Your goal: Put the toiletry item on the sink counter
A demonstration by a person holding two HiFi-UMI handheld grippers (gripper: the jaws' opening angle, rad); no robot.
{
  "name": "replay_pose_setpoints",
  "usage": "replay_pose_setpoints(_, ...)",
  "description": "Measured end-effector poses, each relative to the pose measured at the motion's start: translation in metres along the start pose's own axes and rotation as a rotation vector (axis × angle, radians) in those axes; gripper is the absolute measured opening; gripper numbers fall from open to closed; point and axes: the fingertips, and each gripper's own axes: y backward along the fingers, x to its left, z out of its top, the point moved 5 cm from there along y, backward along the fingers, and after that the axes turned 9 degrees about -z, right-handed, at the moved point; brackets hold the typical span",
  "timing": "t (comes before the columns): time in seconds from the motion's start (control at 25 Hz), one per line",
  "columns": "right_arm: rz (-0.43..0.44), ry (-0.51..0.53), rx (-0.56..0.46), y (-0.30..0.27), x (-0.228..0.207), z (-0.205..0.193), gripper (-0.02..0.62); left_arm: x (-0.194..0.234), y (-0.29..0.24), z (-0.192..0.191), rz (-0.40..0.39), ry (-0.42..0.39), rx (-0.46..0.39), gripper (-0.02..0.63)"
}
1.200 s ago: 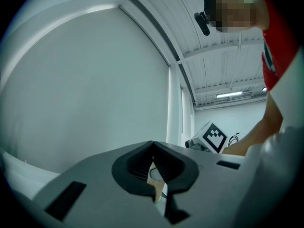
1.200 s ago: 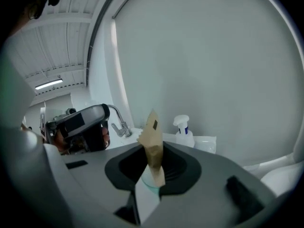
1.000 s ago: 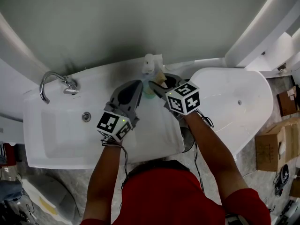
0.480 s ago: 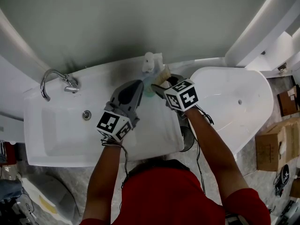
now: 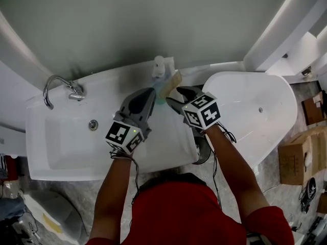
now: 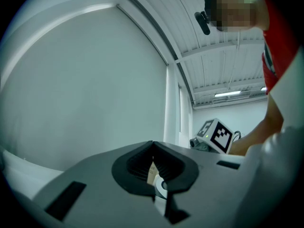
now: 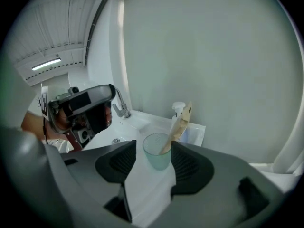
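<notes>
Two grippers sit at the back-right corner of your sink (image 5: pixel 65 148). Far L, the tap (image 5: pixel 60 87) is well clear. Your L gripper (image 5: pixel 149 95) is closed w/ nothing in it, tip just beside the cup (image 5: pixel 160 99), prob. as a steadying guard. The cup stands upright on the worktop (image 5: pixel 171 131) w/ the tan packet (image 5: pixel 171 83) leaning in it, so the toiletry item is already down on the counter. A pump bottle (image 5: pixel 159 66) stands just behind, near enough to knock. Your R gripper (image 5: pixel 178 97) has just been opening its jaws. They're wide apart, cup framed between the tips, pads off it, which looks like a release. Further R, the tub (image 5: pixel 255 111) and boxes (image 5: pixel 299 160) on the floor are out of the way.
</notes>
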Motion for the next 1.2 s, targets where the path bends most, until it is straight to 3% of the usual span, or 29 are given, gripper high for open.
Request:
replay_pose_setpoints(0.08,0.014,0.01,-0.035,0.011,0.007,0.003,0.233,-0.004,-0.002,-0.002,-0.006,0.001,0.004,0.017)
replay_pose_setpoints(0.2,0.014,0.046,-0.162,0.033,0.016,0.016,0.073,-0.011,-0.005,-0.004,-0.017,0.0,0.009,0.017)
replay_pose_setpoints(0.28,0.037,0.072,-0.254,0.046,0.024,0.026,0.044,-0.016,-0.006,-0.004,-0.022,0.001,0.007,0.017)
replay_pose_setpoints(0.6,0.117,0.037,-0.49,0.077,0.034,0.046,0.031,-0.032,-0.006,0.004,-0.054,-0.01,-0.004,0.017)
replay_pose_setpoints(1.2,0.147,0.03,-0.577,0.089,0.04,0.045,0.029,-0.045,-0.001,0.01,-0.045,-0.034,0.004,0.017)
